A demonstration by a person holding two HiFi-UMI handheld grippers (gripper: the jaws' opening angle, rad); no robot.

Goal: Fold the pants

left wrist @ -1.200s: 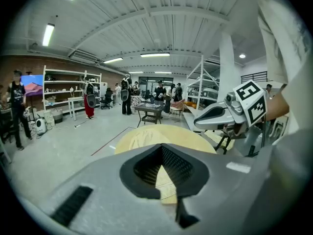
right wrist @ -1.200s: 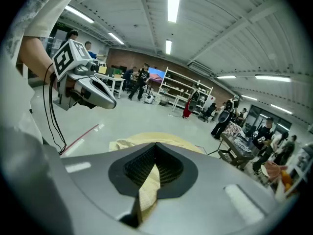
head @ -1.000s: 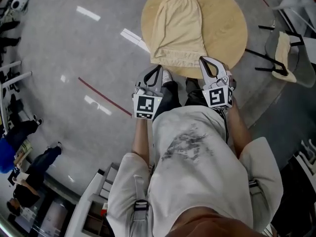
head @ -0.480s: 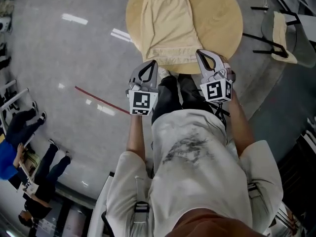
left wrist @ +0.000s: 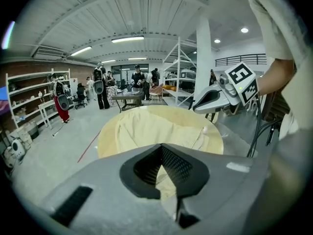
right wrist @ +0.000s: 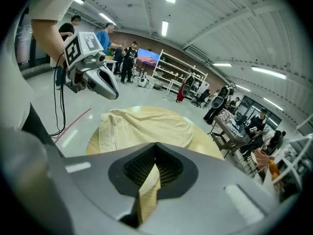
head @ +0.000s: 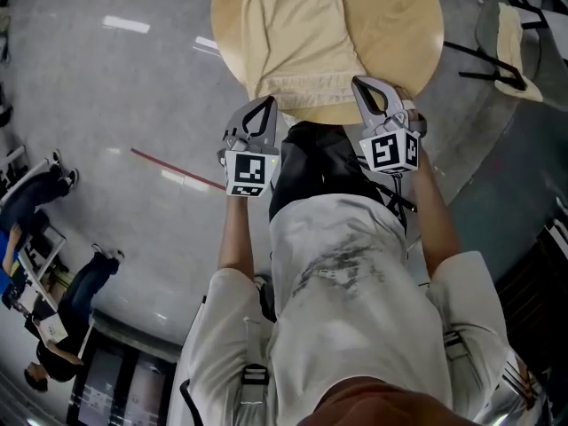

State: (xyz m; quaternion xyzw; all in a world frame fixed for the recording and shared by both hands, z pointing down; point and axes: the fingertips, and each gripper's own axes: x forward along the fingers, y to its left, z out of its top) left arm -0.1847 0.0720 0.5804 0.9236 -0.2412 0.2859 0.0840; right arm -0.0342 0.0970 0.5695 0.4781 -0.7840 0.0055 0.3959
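Left grey two-jaw gripper w/ marker cube [head: 264, 105], centre-left of frame: jaws together, nothing btwn. Right grey two-jaw gripper w/ marker cube [head: 362, 84], centre-right: jaws together too. Both point toward frame top, tilted down. Bare forearms [head: 232, 233] extended, approx parallel.

This is a large industrial hall set up as a workshop or lab. Ahead of the left hand-held gripper [head: 266, 105], a ribbed vaulted ceiling [left wrist: 146, 9] carries strip lights [left wrist: 128, 39]. Tall metal racks [left wrist: 178, 67] and wall shelves [left wrist: 27, 102] stand beyond the round worktop [left wrist: 108, 138]. Beneath is a polished grey concrete floor [head: 115, 78] with a red line [head: 177, 169]. Far ahead of the right hand-held gripper [head: 359, 85] are standing people [right wrist: 216, 105] and tables [right wrist: 234, 126].
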